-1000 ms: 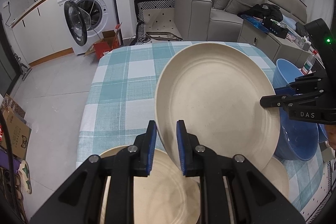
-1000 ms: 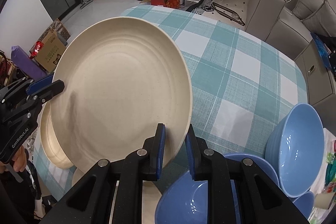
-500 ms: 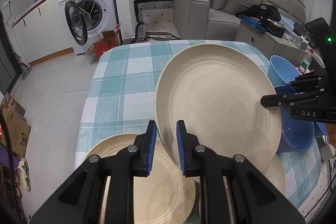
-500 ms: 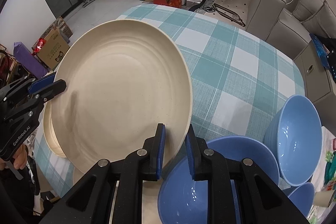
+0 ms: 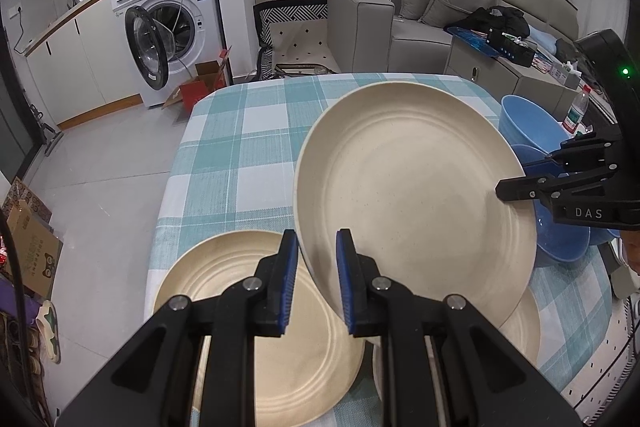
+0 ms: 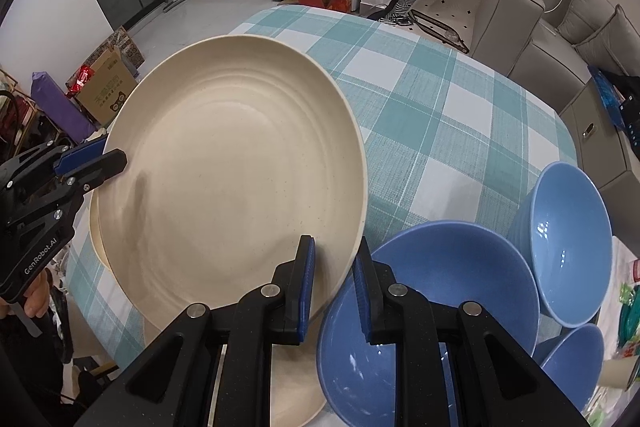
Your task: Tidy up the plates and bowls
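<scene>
We have both tongs clamped on the same cream plate (image 5: 412,195): our left tongs (image 5: 317,281) pinch its near rim between their blue pads, and our right tongs (image 6: 334,291) pinch the rim on the opposite side, so the plate hangs tilted between them above the table (image 5: 248,143). In the left view the tip of the right tongs reaches in from the right and meets the plate's far edge; in the right view the left tongs do the same from the left (a bit of a hand (image 6: 38,301) shows below them). Under the held plate lies a second cream plate (image 5: 256,327) flat on the checked teal and white tablecloth (image 6: 448,131), near the table's corner, and the edge of a third plate (image 5: 520,331) peeks out beneath the held one on the right. Just beside our right tongs sit several blue bowls (image 6: 432,315), one large one closest and another (image 6: 568,239) tipped on its side behind it. Beyond the table we see a washing machine (image 5: 168,27) with its door open, a red cardboard box (image 5: 200,93) on the floor and a grey sofa (image 5: 420,15).
</scene>
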`<state>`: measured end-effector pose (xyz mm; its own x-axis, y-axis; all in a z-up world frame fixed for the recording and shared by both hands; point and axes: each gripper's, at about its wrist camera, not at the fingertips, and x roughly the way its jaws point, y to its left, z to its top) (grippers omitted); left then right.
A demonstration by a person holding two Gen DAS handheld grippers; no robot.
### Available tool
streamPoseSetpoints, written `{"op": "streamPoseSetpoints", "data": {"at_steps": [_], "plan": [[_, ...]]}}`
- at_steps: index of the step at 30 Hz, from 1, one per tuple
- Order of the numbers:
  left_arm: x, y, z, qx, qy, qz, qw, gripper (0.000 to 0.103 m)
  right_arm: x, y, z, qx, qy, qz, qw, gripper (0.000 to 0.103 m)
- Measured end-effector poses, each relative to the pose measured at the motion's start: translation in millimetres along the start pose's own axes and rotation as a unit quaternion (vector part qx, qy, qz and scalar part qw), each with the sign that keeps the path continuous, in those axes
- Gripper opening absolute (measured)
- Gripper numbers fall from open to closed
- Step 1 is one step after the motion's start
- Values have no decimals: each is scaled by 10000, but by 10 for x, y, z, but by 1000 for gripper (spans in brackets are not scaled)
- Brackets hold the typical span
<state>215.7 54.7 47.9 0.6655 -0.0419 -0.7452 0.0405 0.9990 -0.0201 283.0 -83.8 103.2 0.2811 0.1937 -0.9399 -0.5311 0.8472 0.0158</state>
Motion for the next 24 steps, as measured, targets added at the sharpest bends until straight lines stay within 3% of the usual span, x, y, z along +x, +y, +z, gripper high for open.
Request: {"op": "streamPoseSetpoints", "data": {"at_steps": [24], "plan": [[-148, -123, -201, 136, 64, -33, 9999, 17, -11, 81, -335, -62, 105, 200, 9997, 19]]}}
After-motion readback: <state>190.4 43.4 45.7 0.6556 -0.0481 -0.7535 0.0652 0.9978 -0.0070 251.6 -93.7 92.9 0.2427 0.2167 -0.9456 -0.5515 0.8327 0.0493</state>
